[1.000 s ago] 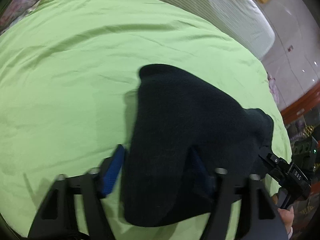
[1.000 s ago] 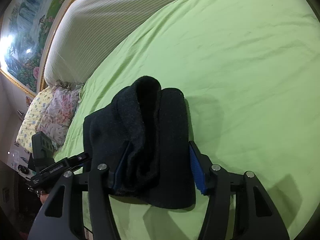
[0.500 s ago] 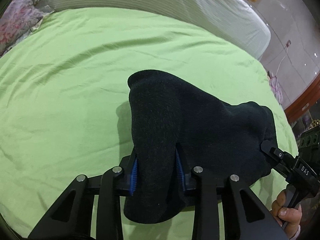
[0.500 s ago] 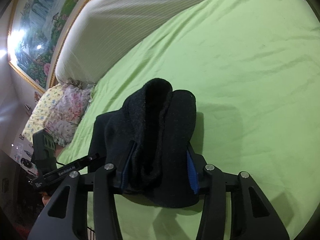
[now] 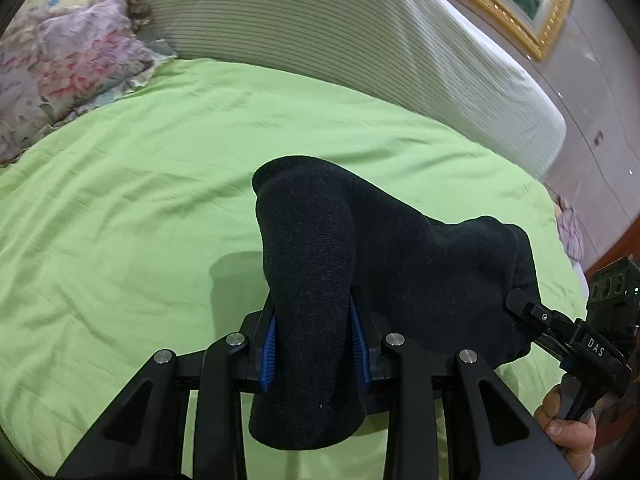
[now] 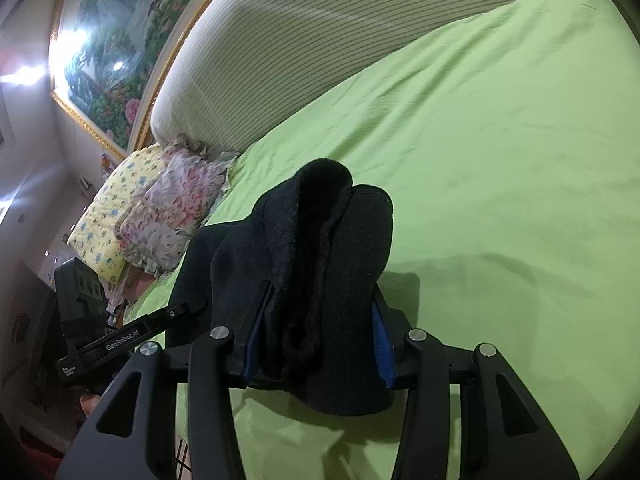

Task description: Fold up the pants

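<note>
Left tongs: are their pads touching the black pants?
Touching. The left wrist view shows both blue pads of the left tongs pressed against the bunched black pants.

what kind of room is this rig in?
Most likely a bedroom: a bed with a green sheet, floral pillows beside a padded striped headboard, and a gold-framed painting on the wall.

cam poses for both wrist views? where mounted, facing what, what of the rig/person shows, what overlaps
Left wrist: on the left gripper, angled down at the black pants on the green bedsheet; shows the right gripper and a hand.
Right wrist: on the right gripper, angled down likewise; shows the left gripper.
Shared: pants, sheet, striped mattress, floral pillows.
</note>
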`<state>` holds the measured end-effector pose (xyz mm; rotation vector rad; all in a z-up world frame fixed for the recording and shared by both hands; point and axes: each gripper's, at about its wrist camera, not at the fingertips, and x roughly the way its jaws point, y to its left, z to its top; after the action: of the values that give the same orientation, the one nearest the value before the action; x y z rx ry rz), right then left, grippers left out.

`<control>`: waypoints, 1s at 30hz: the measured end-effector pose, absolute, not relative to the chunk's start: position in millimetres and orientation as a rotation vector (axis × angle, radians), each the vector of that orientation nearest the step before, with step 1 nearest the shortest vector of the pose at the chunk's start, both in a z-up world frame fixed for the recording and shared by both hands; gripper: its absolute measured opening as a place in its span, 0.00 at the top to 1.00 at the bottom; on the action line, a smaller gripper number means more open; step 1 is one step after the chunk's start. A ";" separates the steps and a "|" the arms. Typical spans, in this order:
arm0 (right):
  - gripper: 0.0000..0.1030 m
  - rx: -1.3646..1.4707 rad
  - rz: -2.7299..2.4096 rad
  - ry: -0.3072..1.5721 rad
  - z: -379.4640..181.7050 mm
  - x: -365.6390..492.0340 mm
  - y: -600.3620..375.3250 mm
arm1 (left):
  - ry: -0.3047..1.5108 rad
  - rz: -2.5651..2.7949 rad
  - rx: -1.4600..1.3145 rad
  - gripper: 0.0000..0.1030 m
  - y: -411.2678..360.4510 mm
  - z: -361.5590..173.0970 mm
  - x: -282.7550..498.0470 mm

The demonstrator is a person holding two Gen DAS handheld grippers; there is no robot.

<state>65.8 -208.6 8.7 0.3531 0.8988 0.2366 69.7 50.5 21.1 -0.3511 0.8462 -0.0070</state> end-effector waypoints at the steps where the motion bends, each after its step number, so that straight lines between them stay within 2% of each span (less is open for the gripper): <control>1: 0.54 0.347 0.243 0.900 8.5 71.2 -205.0 | 0.845 -0.001 -0.355 0.70 54.6 21.5 68.6; 13: 0.54 0.291 0.284 0.920 -3.9 120.9 -182.5 | 0.837 0.068 -0.374 0.70 88.0 16.5 100.5; 22: 0.54 0.277 0.257 0.969 -29.5 143.8 -187.8 | 0.860 0.093 -0.387 0.69 100.3 -7.5 120.0; 24: 0.51 0.282 0.250 0.972 -32.3 144.2 -192.1 | 0.855 0.090 -0.380 0.66 100.7 -9.4 120.1; 30: 0.45 0.231 0.193 0.963 -39.4 139.1 -207.7 | 0.866 0.086 -0.380 0.48 105.9 -19.5 119.6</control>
<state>139.1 -207.7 -39.4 0.2313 0.9634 0.1934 119.6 105.9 -19.5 -0.3795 0.8660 0.0863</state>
